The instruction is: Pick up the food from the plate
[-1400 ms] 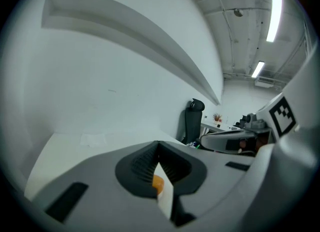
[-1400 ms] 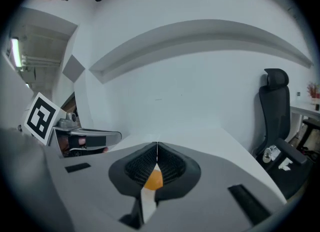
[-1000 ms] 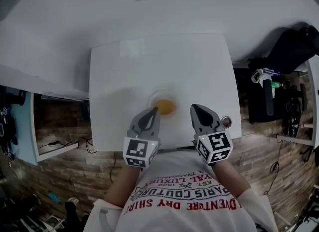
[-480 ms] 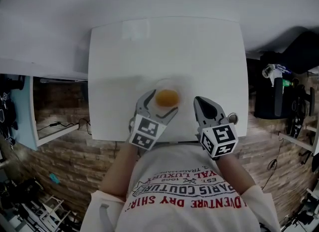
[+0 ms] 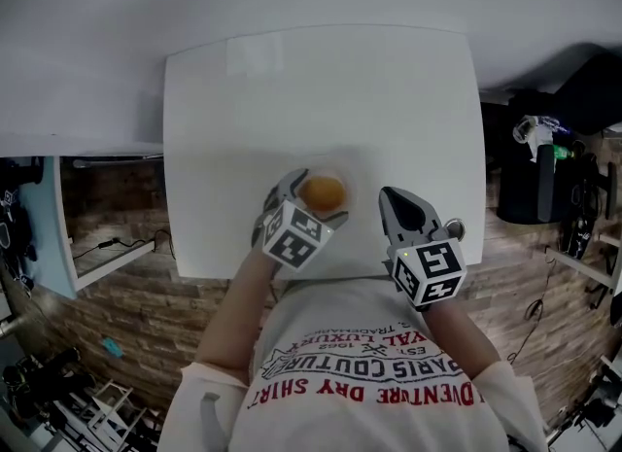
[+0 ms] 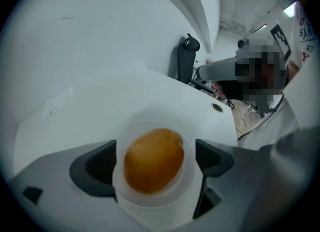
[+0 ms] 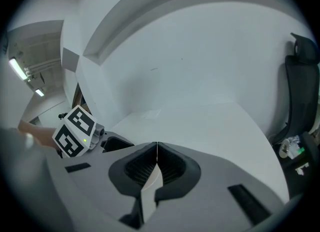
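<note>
An orange, oval piece of food [image 5: 323, 191] [image 6: 153, 160] lies on a small white plate [image 5: 342, 174] [image 6: 150, 205] near the front edge of the white table [image 5: 321, 90]. My left gripper [image 5: 311, 203] [image 6: 156, 162] reaches over the plate. Its jaws are opening and stand wide on both sides of the food, and the dark pads [image 6: 102, 163] do not touch it. My right gripper [image 5: 394, 197] [image 7: 156, 148] hovers just right of the plate, shut with nothing in it.
A round grommet hole [image 5: 455, 229] [image 6: 217, 107] sits at the table's front right corner. A black office chair [image 6: 187, 61] [image 7: 300, 91] stands to the right of the table. The person's body is close against the table's near edge.
My left gripper has moved forward over the plate, and its jaws have gone from shut to wide apart around the food. The right gripper has hardly moved.
</note>
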`<state>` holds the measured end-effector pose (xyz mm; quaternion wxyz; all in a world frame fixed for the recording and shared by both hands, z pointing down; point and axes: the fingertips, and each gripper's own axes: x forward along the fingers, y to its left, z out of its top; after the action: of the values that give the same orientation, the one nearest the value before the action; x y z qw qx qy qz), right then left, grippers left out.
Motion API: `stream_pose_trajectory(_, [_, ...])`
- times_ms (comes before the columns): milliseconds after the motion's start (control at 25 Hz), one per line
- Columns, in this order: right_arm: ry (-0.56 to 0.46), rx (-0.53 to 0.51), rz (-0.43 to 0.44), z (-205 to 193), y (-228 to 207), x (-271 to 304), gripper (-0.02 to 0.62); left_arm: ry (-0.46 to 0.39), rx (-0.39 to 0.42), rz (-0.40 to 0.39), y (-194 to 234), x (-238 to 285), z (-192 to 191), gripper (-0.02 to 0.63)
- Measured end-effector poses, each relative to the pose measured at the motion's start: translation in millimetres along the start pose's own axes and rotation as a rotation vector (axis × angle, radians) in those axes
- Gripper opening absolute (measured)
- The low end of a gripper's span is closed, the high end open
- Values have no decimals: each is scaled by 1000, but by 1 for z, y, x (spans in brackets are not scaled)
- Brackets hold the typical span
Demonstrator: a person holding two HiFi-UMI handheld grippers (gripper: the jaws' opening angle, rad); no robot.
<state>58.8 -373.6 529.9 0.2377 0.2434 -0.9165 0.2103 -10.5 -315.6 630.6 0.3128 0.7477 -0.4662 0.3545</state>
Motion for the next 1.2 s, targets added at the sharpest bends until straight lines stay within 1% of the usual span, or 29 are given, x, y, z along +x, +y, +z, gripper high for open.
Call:
stream_pose_trajectory(360, [24,46,0,-6,-13,5,14,68,48,-5,4,22,-5,468])
stream_pose_trajectory(520, [28,101,13,-7,-17,7,13,99,75,9,5,28,-12,466])
stream_pose_trajectory(600, [30,111,11,-7,-19,8,14,93,80,25,8,29,-12,465])
stream_pose_trajectory(640, [30,110,10,-7,-20,8,14,88,75,33,10,28,-12,453])
stream_pose_trajectory(680, [30,109,11,-7,-20,8,14,83,71,39,11,28,-11,423])
stream_pose_trajectory(840, [29,101,18,-7,-17,7,14,71,66,40,12,28,-12,421])
stream_pose_trajectory(1000, [27,92,20,-7,-16,5,14,36,12,36,11,26,-9,420])
stream_pose_trajectory(1200, [16,82,18,-2,-14,3,14,-9,12,83,15,16,-1,420])
